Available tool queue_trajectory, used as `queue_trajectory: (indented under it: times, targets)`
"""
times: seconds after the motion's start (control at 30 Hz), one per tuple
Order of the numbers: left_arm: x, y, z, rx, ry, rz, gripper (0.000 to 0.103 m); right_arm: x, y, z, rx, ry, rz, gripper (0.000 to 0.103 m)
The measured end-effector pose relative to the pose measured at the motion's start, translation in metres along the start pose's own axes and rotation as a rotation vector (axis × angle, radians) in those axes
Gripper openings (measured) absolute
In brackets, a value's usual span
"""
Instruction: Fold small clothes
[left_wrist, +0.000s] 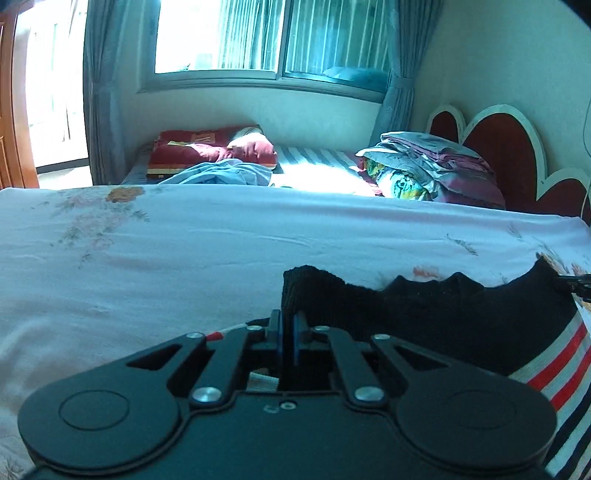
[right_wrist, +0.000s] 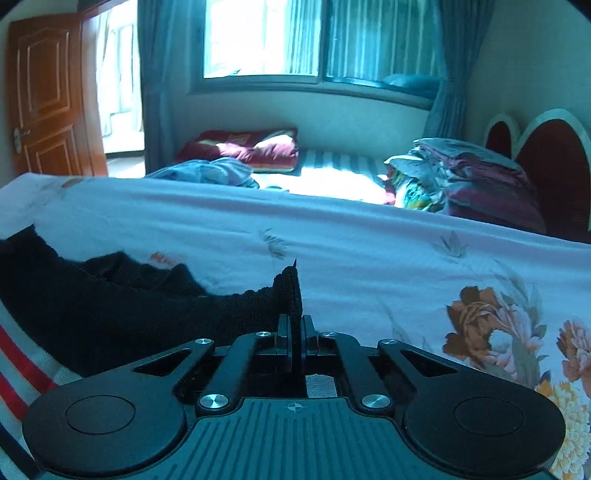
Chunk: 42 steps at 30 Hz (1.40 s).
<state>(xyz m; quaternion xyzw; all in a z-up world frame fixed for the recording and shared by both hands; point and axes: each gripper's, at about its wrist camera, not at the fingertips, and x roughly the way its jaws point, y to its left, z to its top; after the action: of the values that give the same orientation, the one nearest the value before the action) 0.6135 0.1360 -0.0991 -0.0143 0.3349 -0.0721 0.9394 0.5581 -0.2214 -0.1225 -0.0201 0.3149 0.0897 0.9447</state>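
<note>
A small black knit garment with a white, red and navy striped band hangs stretched between both grippers, just above the pink floral sheet. My left gripper is shut on its left corner. My right gripper is shut on its right corner, and the garment sags to the left of it with the striped band at the lower left. The right gripper's tip also shows in the left wrist view at the far right edge.
The sheet covers a flat surface in front of a bed. On the bed lie a blue cloth, a maroon pillow and a stack of folded bedding by the red headboard. A wooden door stands at the left.
</note>
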Motion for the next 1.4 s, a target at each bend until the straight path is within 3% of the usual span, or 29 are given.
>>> queue_trajectory:
  times: [0.13, 0.27, 0.37, 0.4, 0.43, 0.47, 0.5, 0.53, 0.57, 0.6, 0.67, 0.7, 0.83, 0.9, 0.97, 1.03, 1.1, 1.23, 1.3, 1.4]
  targets:
    - [0.034, 0.000, -0.004, 0.006, 0.085, 0.044, 0.004, 0.030, 0.003, -0.018, -0.011, 0.112, -0.057, 0.003]
    - [0.043, -0.015, -0.013, 0.087, 0.072, 0.101, 0.004, 0.029, 0.003, -0.025, 0.013, 0.094, -0.097, 0.003]
    - [0.041, -0.015, -0.015, 0.103, 0.068, 0.098, 0.008, 0.024, 0.007, -0.021, -0.002, 0.088, -0.124, 0.004]
    - [0.039, -0.014, -0.014, 0.105, 0.066, 0.096, 0.022, 0.021, 0.009, -0.019, -0.008, 0.082, -0.132, 0.016]
    - [0.035, -0.014, -0.013, 0.098, 0.054, 0.123, 0.046, 0.015, 0.013, -0.017, -0.014, 0.067, -0.148, 0.030]
    - [0.024, -0.016, -0.011, 0.098, 0.008, 0.160, 0.053, 0.007, 0.017, -0.013, -0.023, 0.036, -0.172, 0.064]
    - [0.007, -0.023, -0.011, 0.108, -0.085, 0.185, 0.060, -0.002, 0.024, -0.011, -0.032, -0.011, -0.177, 0.071]
    - [-0.006, -0.031, -0.010, 0.109, -0.138, 0.176, 0.061, -0.011, 0.032, -0.009, -0.048, -0.045, -0.145, 0.071]
    - [-0.012, -0.042, -0.007, 0.109, -0.135, 0.130, 0.059, -0.016, 0.043, -0.005, -0.058, -0.046, -0.090, 0.070]
    - [-0.013, -0.056, -0.005, 0.124, -0.116, 0.068, 0.055, -0.017, 0.052, -0.003, -0.059, -0.035, -0.034, 0.053]
    - [-0.006, -0.087, -0.007, 0.164, -0.062, -0.011, 0.055, -0.008, 0.082, 0.000, -0.087, 0.024, 0.057, 0.032]
    - [0.000, -0.099, -0.011, 0.169, -0.033, -0.044, 0.055, -0.003, 0.093, -0.001, -0.095, 0.049, 0.081, 0.030]
    - [0.013, -0.122, -0.031, 0.224, 0.039, -0.080, 0.056, 0.010, 0.127, -0.014, -0.154, 0.090, 0.159, 0.030]
    - [0.015, -0.105, -0.040, 0.242, 0.043, -0.025, 0.056, 0.007, 0.118, -0.021, -0.195, 0.079, 0.117, 0.030]
    - [0.013, -0.070, -0.048, 0.216, 0.040, 0.079, 0.057, 0.004, 0.083, -0.027, -0.146, 0.075, -0.031, 0.030]
    - [0.006, -0.041, -0.055, 0.182, 0.008, 0.068, 0.057, -0.001, 0.043, -0.037, -0.064, 0.090, -0.109, 0.030]
    - [0.001, -0.036, -0.060, 0.186, -0.024, 0.043, 0.057, -0.005, 0.030, -0.041, -0.070, 0.088, -0.092, 0.030]
    - [-0.001, -0.053, -0.054, 0.228, -0.021, 0.091, 0.057, -0.015, 0.040, -0.032, -0.070, 0.063, -0.129, 0.030]
    - [-0.018, -0.065, -0.050, 0.220, -0.061, 0.087, 0.062, -0.032, 0.050, -0.028, -0.042, 0.023, -0.084, 0.030]
    - [-0.033, -0.097, -0.053, 0.193, -0.066, -0.024, 0.067, -0.045, 0.086, -0.031, -0.077, 0.028, 0.050, 0.030]
